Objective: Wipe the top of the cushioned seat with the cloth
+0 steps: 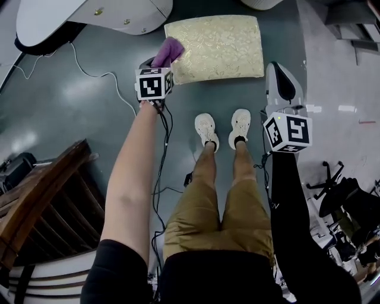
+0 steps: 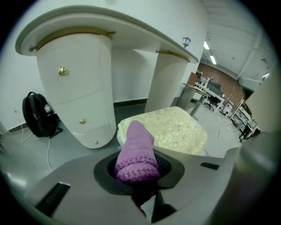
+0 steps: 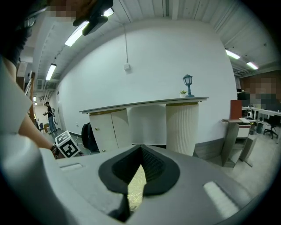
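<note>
The cushioned seat (image 1: pixel 215 47) is a pale gold patterned pad low on the floor, just ahead of the person's feet. My left gripper (image 1: pixel 155 63) is shut on a purple knitted cloth (image 1: pixel 168 52), which hangs at the cushion's near left corner. In the left gripper view the cloth (image 2: pixel 136 151) sticks out of the jaws (image 2: pixel 138 176), with the cushion (image 2: pixel 175 129) right behind it. My right gripper (image 1: pixel 278 67) hovers off the cushion's right side, its jaws together and holding nothing. Through the thin slit between its jaws (image 3: pixel 139 151) a strip of the cushion (image 3: pixel 136 189) shows.
A white curved cabinet (image 1: pixel 89 15) stands beyond the cushion at the left, with a black backpack (image 2: pixel 39 116) beside it. Dark wooden furniture (image 1: pixel 41 202) sits at the lower left. Cables (image 1: pixel 160 178) trail over the floor by the white shoes (image 1: pixel 222 127). An office chair base (image 1: pixel 329 178) is at the right.
</note>
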